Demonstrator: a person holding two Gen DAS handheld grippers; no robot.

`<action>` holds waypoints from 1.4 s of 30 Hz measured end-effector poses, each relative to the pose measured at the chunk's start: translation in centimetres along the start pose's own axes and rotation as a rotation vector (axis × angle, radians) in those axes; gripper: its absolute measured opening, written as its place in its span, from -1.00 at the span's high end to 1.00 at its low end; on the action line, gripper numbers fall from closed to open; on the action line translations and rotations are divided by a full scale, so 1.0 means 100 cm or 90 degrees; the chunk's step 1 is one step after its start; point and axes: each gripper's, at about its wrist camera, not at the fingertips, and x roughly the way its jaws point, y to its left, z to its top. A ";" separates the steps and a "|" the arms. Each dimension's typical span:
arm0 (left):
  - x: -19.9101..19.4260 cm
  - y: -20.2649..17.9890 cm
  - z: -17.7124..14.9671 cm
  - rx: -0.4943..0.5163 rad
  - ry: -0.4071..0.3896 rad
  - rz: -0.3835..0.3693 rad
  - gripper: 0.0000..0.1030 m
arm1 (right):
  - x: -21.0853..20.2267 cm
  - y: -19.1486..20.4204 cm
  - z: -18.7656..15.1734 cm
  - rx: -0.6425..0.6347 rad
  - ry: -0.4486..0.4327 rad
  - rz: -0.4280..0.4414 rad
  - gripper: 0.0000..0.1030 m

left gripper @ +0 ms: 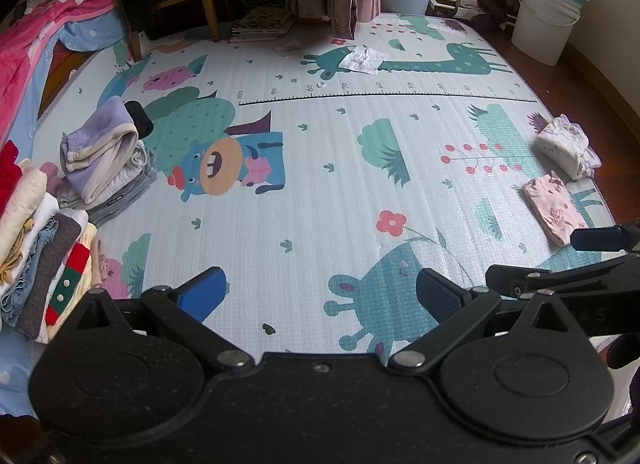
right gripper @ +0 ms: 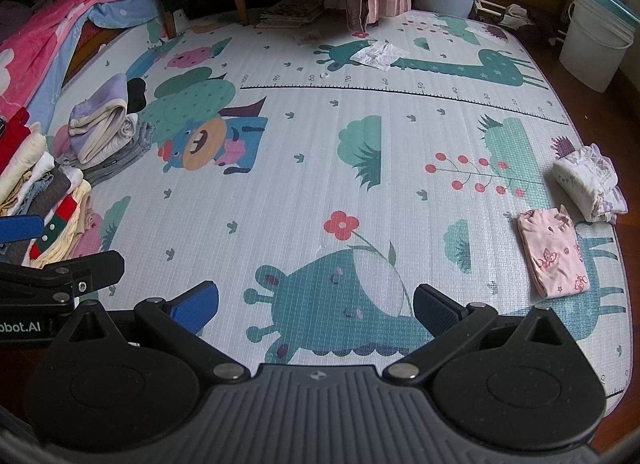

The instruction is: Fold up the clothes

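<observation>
Left wrist view shows a cartoon play mat [left gripper: 320,168] on the floor, a pile of clothes [left gripper: 44,248] at its left edge and a folded pink top [left gripper: 554,208] with a folded white garment [left gripper: 566,146] at its right edge. Left gripper [left gripper: 320,296] and right gripper [right gripper: 316,304] both hover above the mat's near edge, jaws spread wide and empty.

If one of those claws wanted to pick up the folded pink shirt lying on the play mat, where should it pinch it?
Probably at the near short edge of the folded pink printed shirt, coming in low from the right gripper, whose fingers stand open. The shirt lies flat on the cartoon-printed play mat, its layers stacked at that edge, so one pinch could catch them all.
</observation>
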 end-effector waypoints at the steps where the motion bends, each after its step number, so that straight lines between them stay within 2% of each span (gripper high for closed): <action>1: 0.000 0.001 0.000 0.000 -0.001 -0.001 -0.99 | 0.000 0.000 0.000 0.000 0.000 0.000 -1.00; 16: 0.000 0.001 -0.001 -0.003 0.000 -0.006 -0.99 | 0.002 0.000 0.000 0.001 0.003 0.001 -1.00; 20: 0.004 0.001 0.000 -0.012 0.006 -0.016 -0.99 | 0.006 -0.007 0.004 0.010 0.026 0.020 -1.00; 26: 0.019 -0.017 0.011 -0.002 0.037 -0.049 -0.99 | 0.001 -0.045 0.020 0.085 0.004 0.055 -1.00; 32: 0.034 -0.060 0.024 0.093 0.024 -0.057 -0.99 | 0.005 -0.091 0.037 0.064 -0.027 -0.005 -1.00; 38: 0.071 -0.092 0.043 0.104 0.054 -0.105 -0.99 | 0.019 -0.153 0.036 0.102 -0.016 -0.030 -1.00; 42: 0.095 -0.121 0.052 0.128 0.046 -0.140 -0.99 | 0.036 -0.189 0.028 0.116 -0.024 -0.041 -1.00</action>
